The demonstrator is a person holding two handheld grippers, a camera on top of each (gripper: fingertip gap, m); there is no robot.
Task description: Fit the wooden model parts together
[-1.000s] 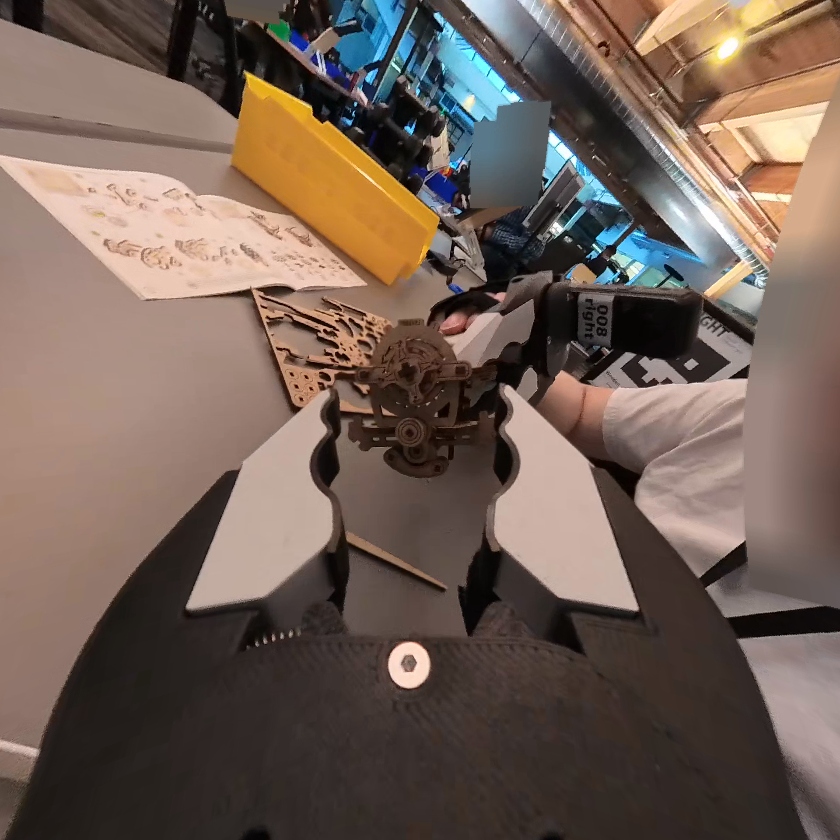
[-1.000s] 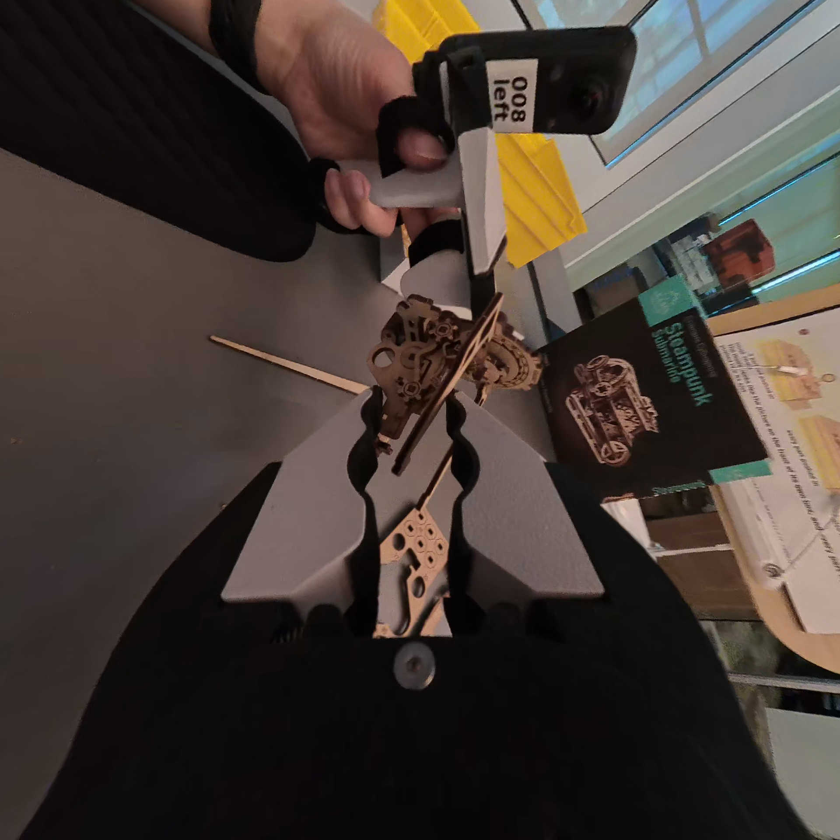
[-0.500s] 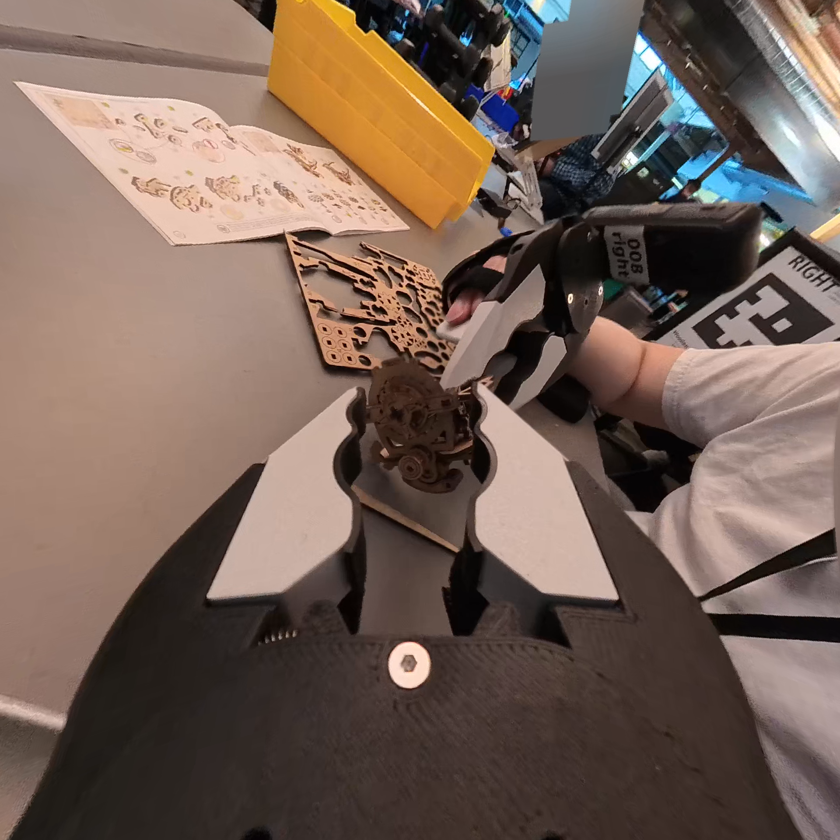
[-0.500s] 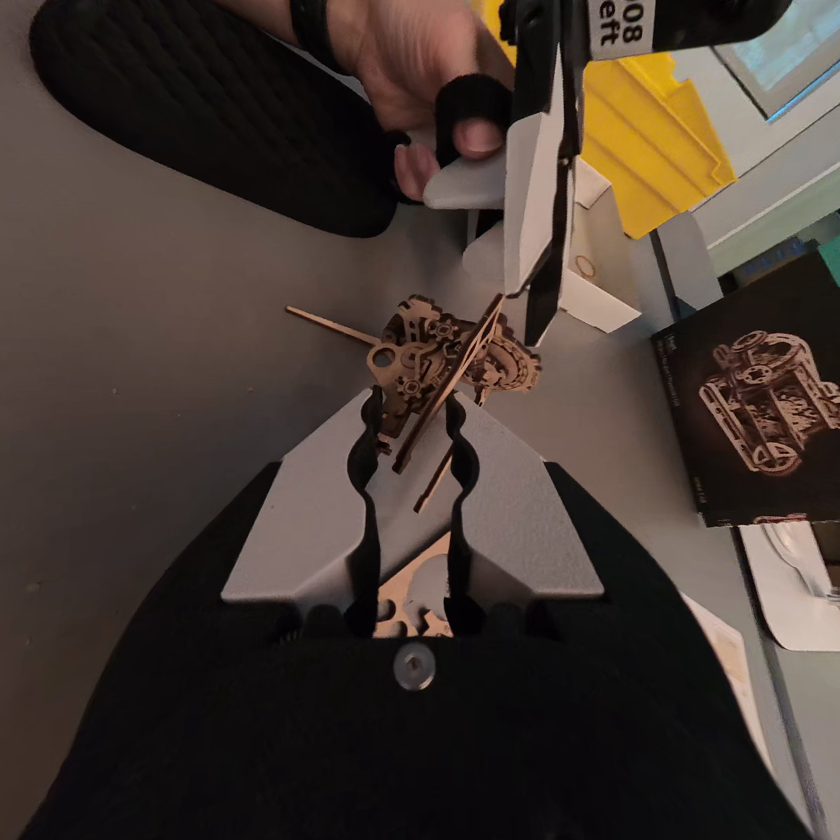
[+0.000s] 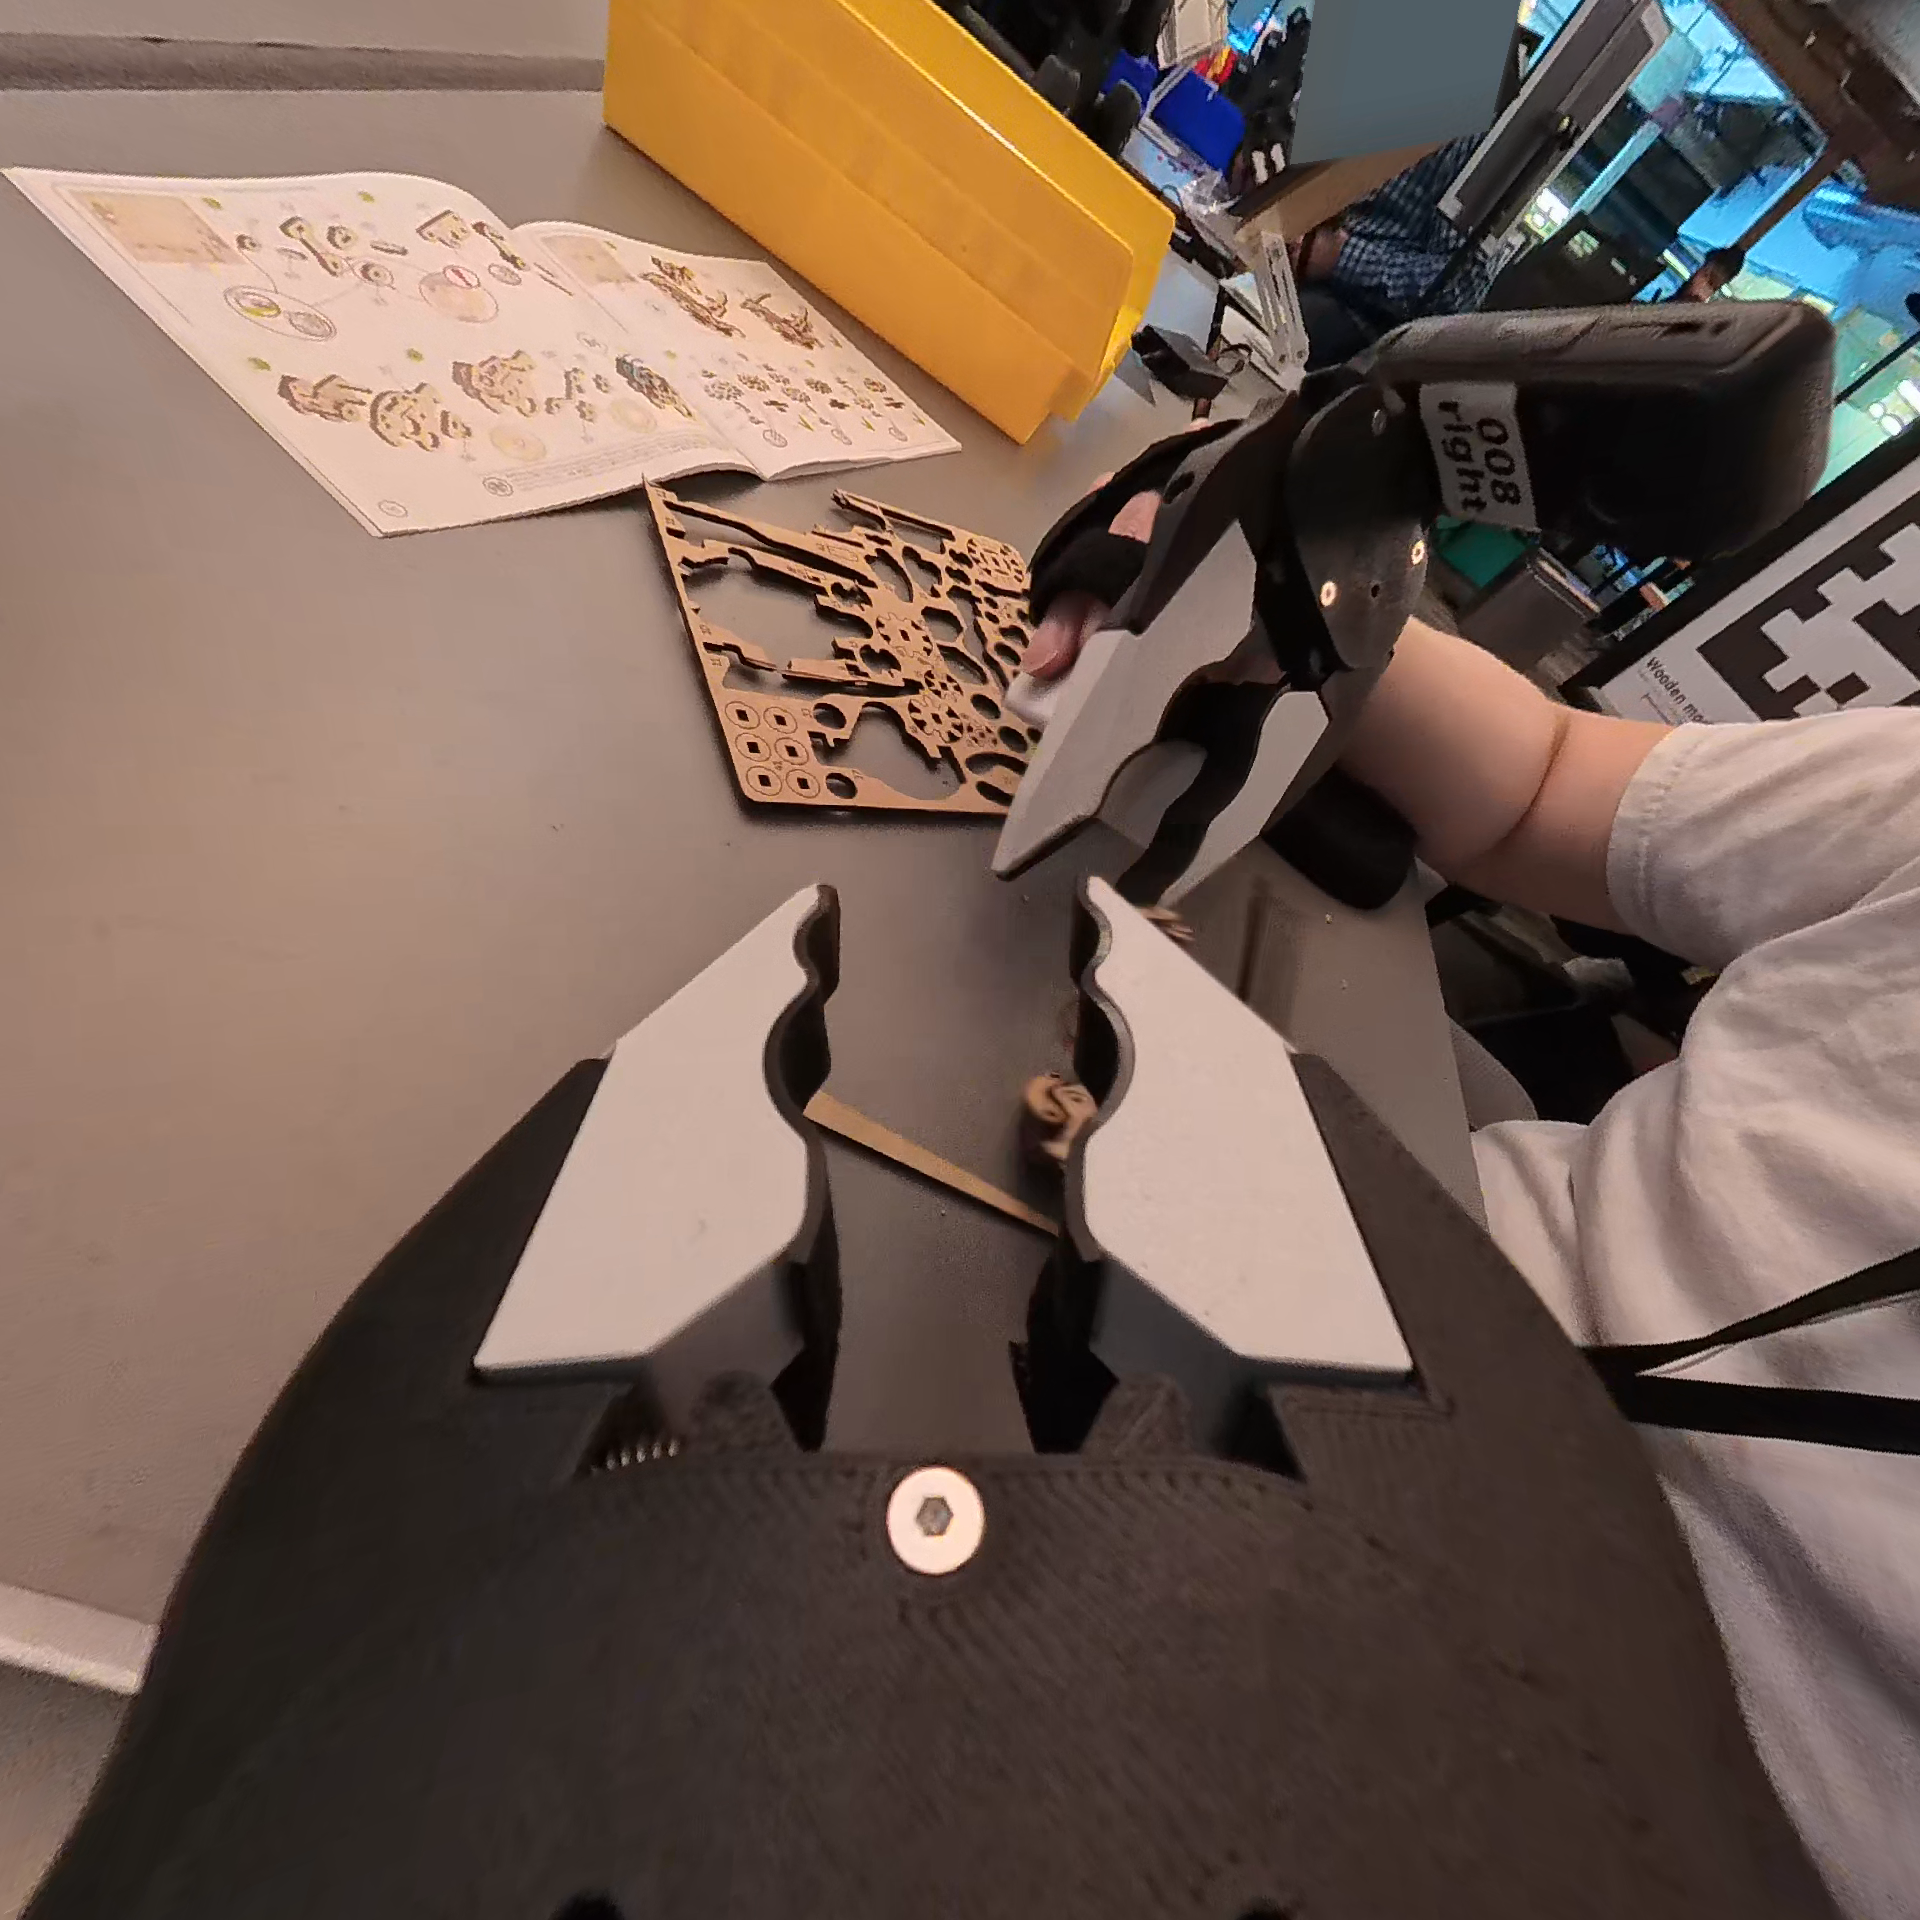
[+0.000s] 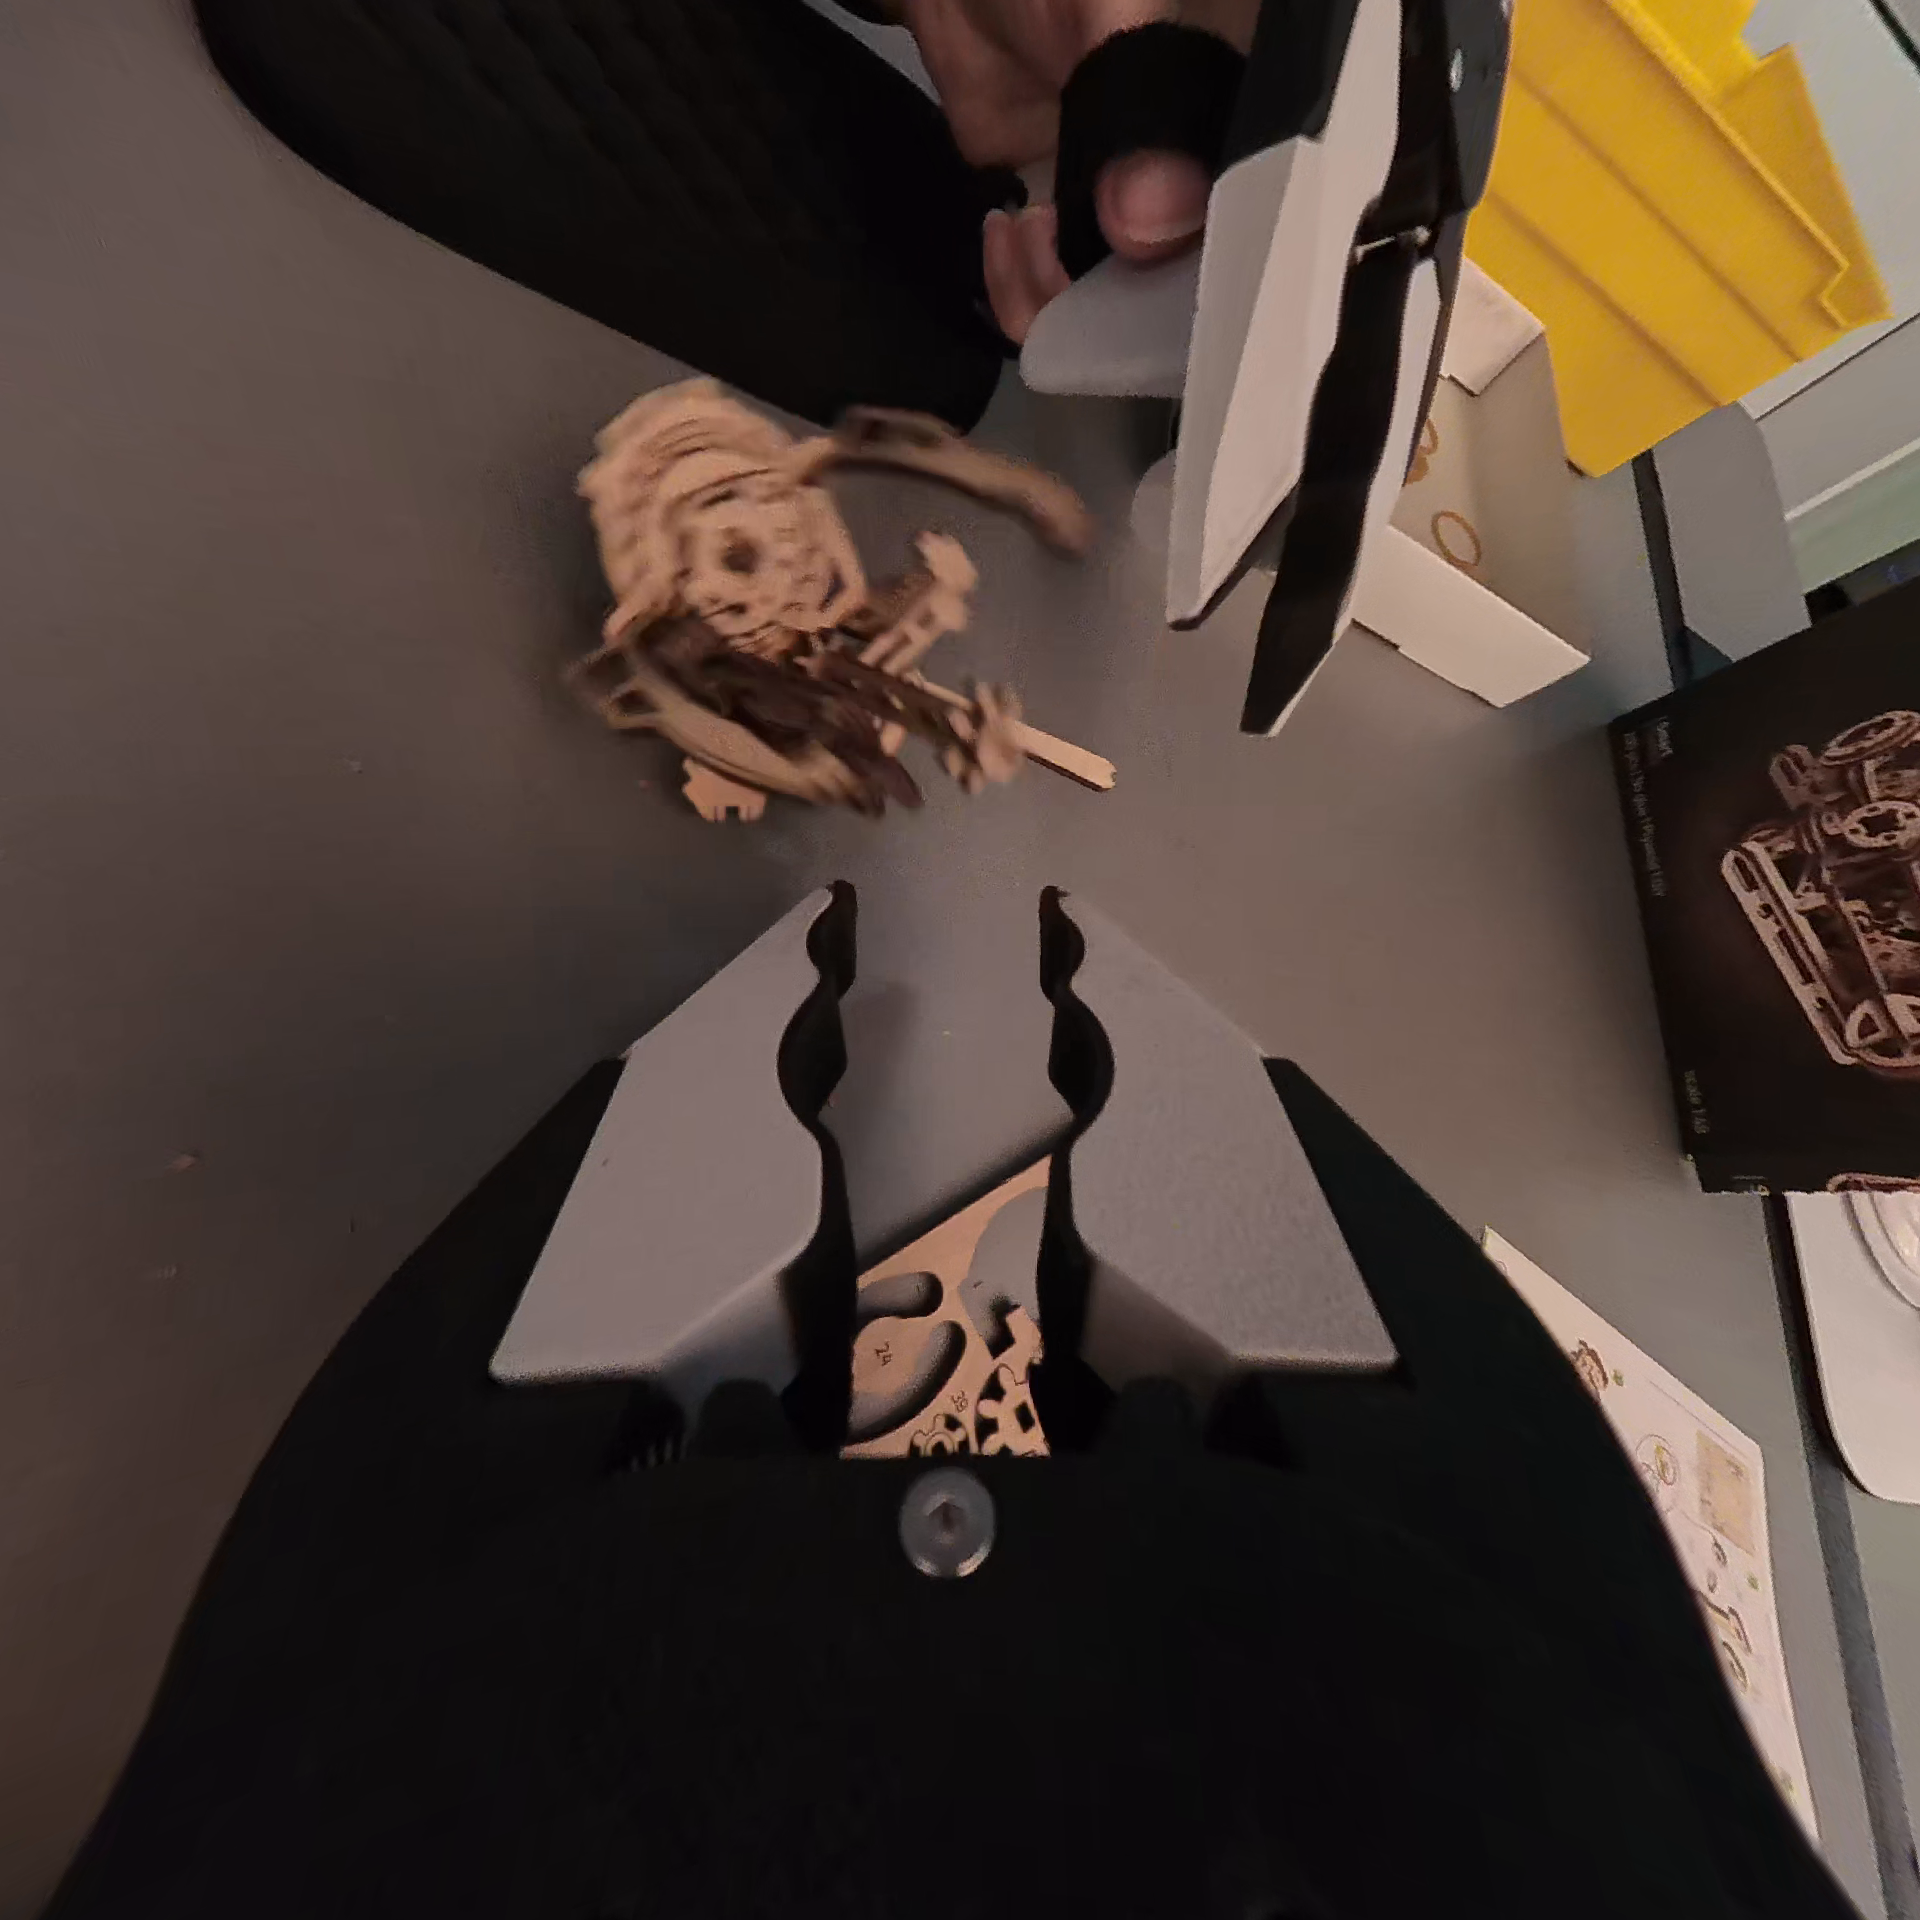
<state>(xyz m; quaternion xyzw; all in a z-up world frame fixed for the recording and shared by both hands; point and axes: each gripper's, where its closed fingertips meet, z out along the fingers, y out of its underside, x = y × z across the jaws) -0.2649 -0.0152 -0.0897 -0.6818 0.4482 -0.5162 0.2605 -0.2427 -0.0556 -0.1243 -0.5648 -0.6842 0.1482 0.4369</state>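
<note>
Both grippers spread apart, nothing held. Left gripper (image 5: 954, 904) fingers wide, bare grey table (image 5: 312, 883) between them; we see only a thin wooden stick (image 5: 925, 1164) and a small wooden bit (image 5: 1051, 1127) lying on the table between its fingers, not gripped. Right gripper (image 6: 945, 899) also parted, empty gap, tips just short of the wooden model (image 6: 769, 613).

We find the wooden model on the table in the right wrist view, blurred, so we cannot tell if it is fully at rest; it sits between the right gripper tips and the left gripper further off in that view, touching neither. In the left wrist view it is hidden, we cannot place it there.

Punched-out wooden parts sheet (image 5: 852, 655) flat on the table, just beside the open instruction booklet (image 5: 468, 332). Yellow bin (image 5: 883, 177) behind the booklet. Dark model box (image 6: 1787, 935) at the right of the right wrist view, white tray (image 6: 1455, 582) near it
</note>
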